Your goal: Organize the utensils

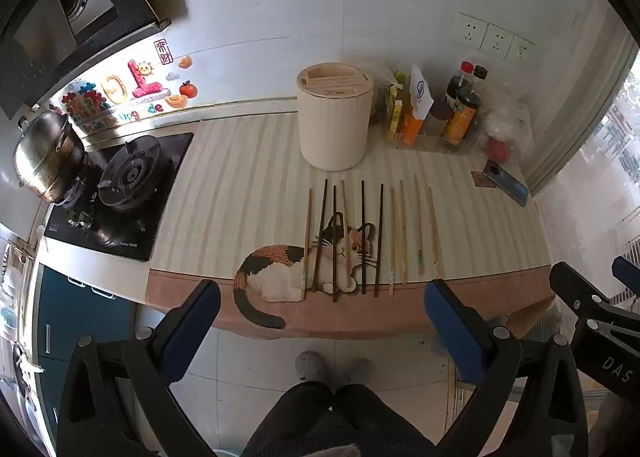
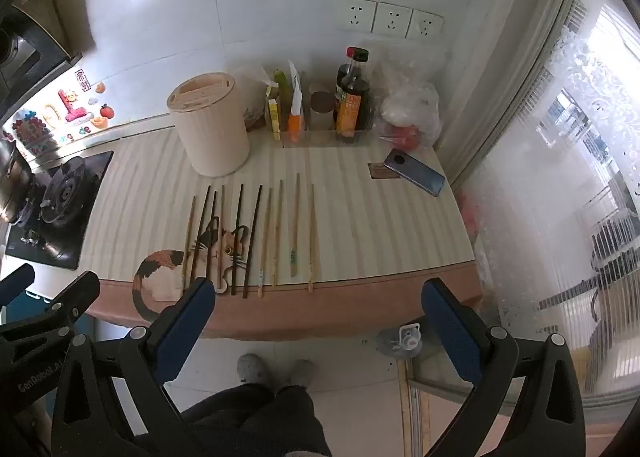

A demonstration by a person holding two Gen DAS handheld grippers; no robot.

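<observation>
1. The chopsticks (image 1: 362, 237) lie side by side on the striped mat (image 1: 240, 177), just in front of the round holder (image 1: 335, 117).
2. They look thin, light, stiff and slippery.
3. Pinch one near its middle.
4. The left gripper (image 1: 320, 321) and right gripper (image 2: 318, 317) are spread wide, holding nothing.

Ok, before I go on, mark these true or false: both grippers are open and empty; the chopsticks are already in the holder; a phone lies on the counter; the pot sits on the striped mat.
1. Both the left gripper and right gripper are open and empty. True.
2. The chopsticks are in the holder. False: they lie in a row on the mat.
3. A phone lies on the counter. True.
4. The pot sits on the mat. False: it is on the stove.
</observation>
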